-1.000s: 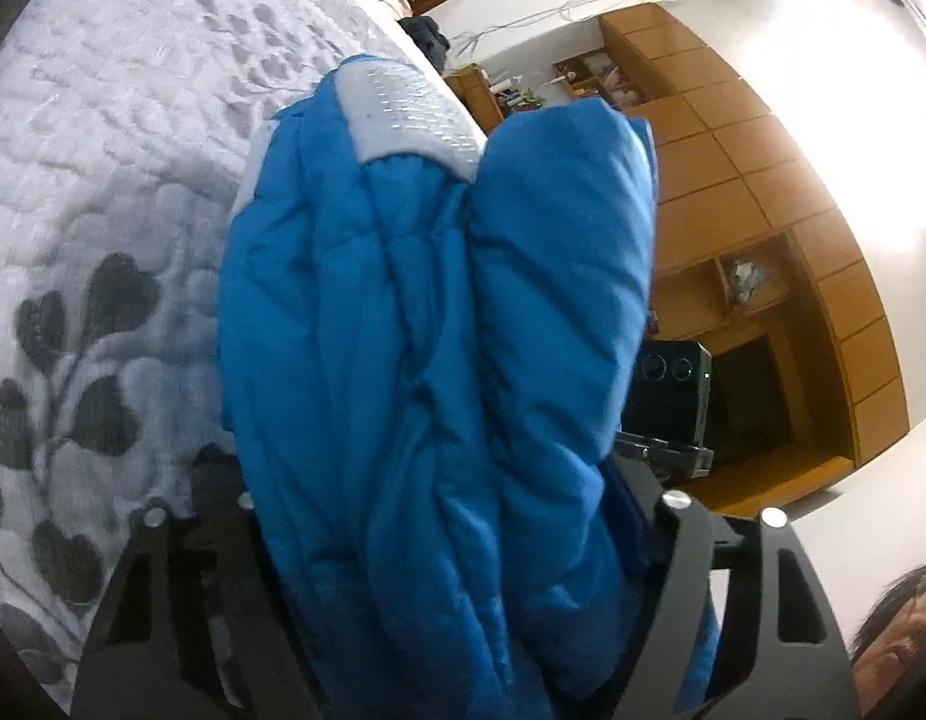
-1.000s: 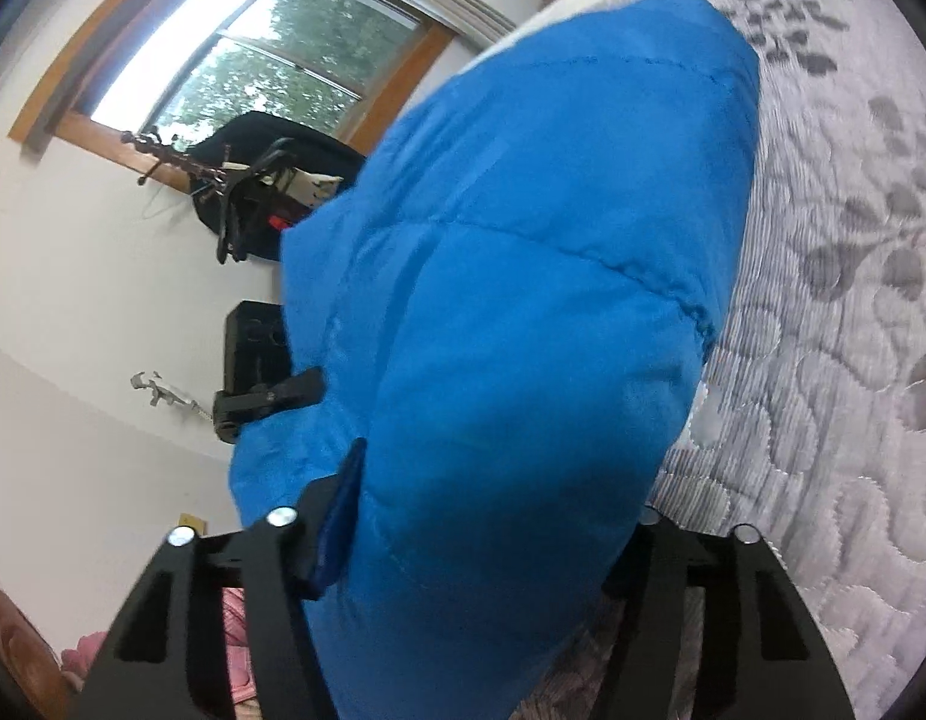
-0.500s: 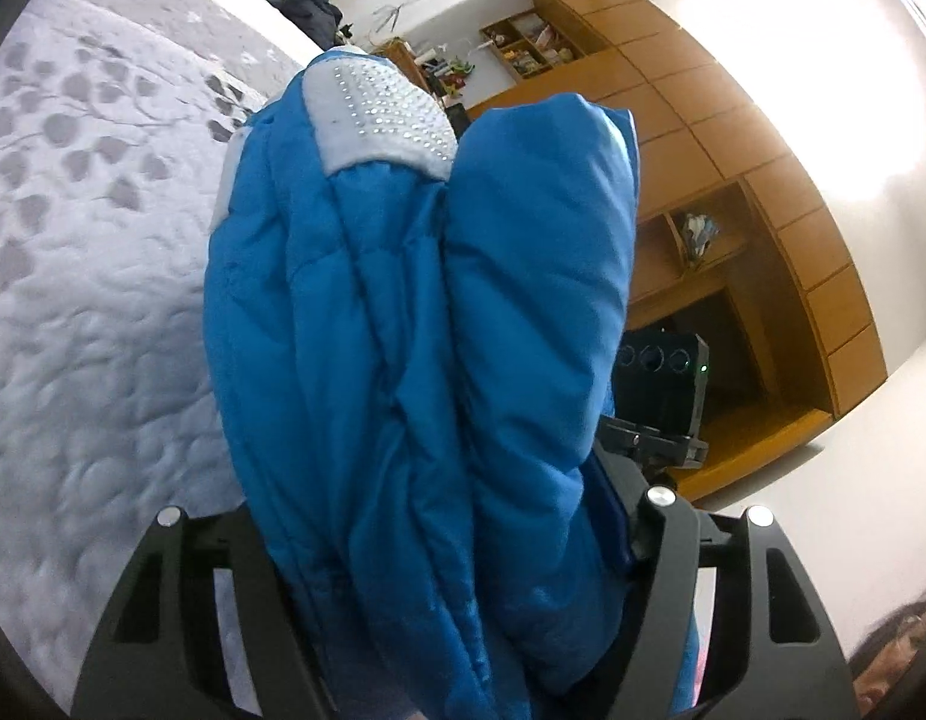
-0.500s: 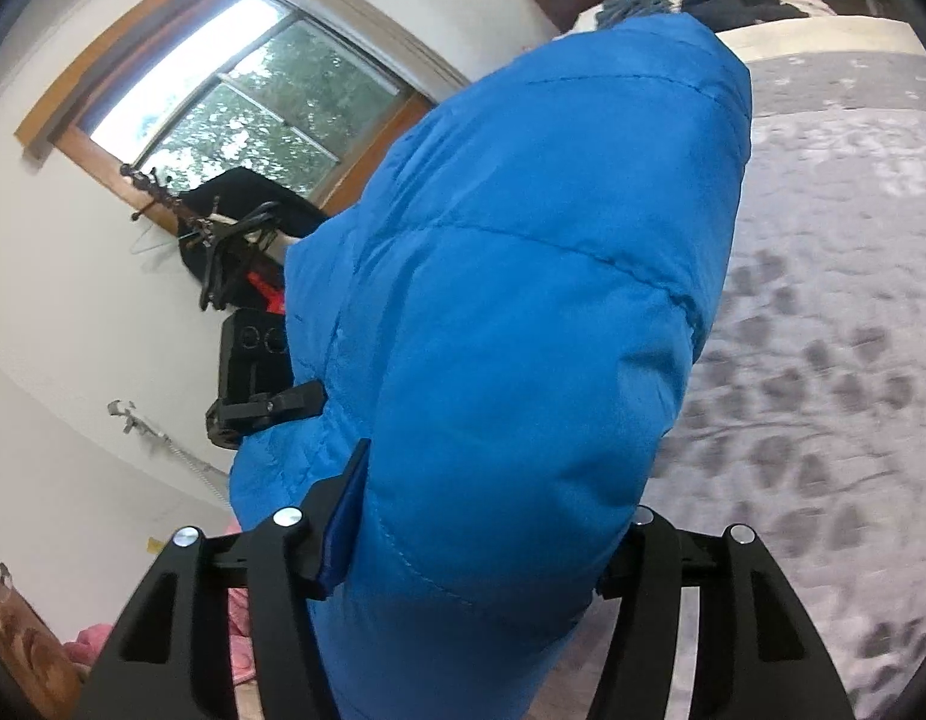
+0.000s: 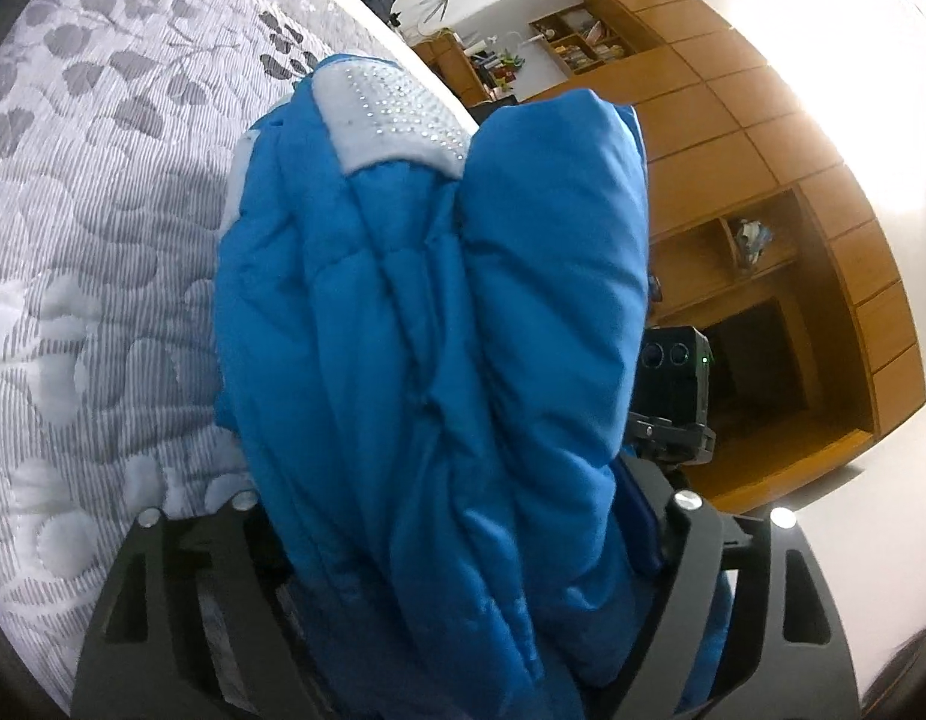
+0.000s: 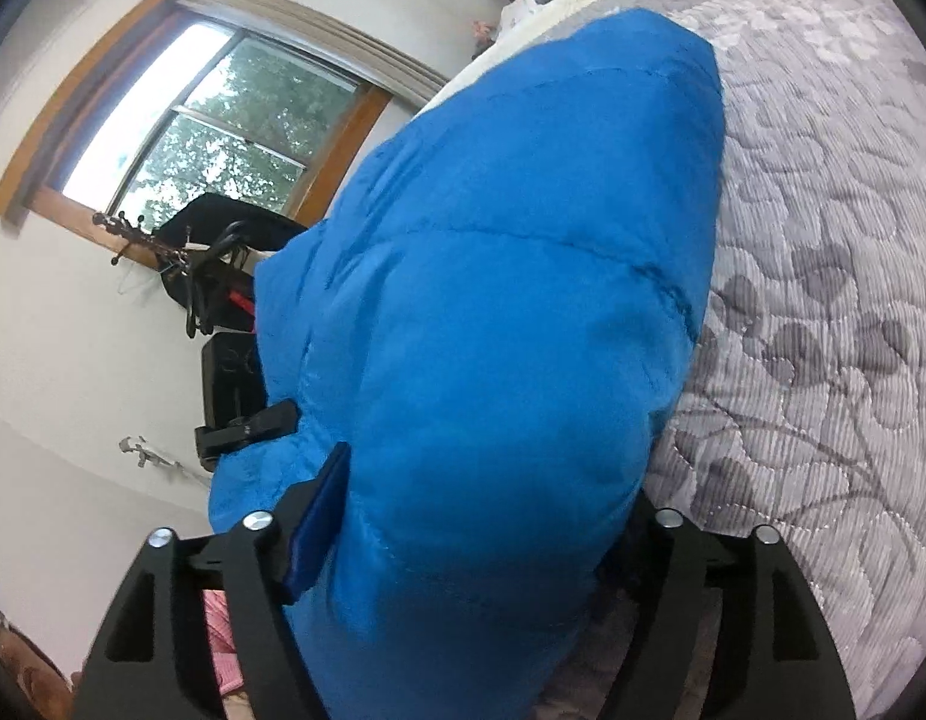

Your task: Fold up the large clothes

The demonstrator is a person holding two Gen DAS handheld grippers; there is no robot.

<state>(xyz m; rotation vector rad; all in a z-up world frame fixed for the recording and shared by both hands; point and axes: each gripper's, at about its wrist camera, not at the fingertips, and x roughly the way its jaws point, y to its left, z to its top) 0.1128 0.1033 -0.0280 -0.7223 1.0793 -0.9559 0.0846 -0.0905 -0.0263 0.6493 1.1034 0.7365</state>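
We grip the puffy blue quilted jacket (image 5: 438,360) in our left gripper (image 5: 463,540), jaws clamped on its bunched folds. Our right gripper (image 6: 463,540) likewise has its jaws closed on the jacket, held above the grey leaf-patterned quilted bed (image 6: 823,300).

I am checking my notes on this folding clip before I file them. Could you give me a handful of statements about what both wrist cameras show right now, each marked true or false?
1. The left gripper is clamped on a blue padded garment. True.
2. The right gripper is open and holds nothing. False: it too is shut on the blue padded garment.
3. The garment carries a white patch studded with small shiny dots. True.
4. The bedspread is plain red. False: it is grey and quilted, with a leaf pattern.
5. A window with trees outside shows in the right wrist view. True.
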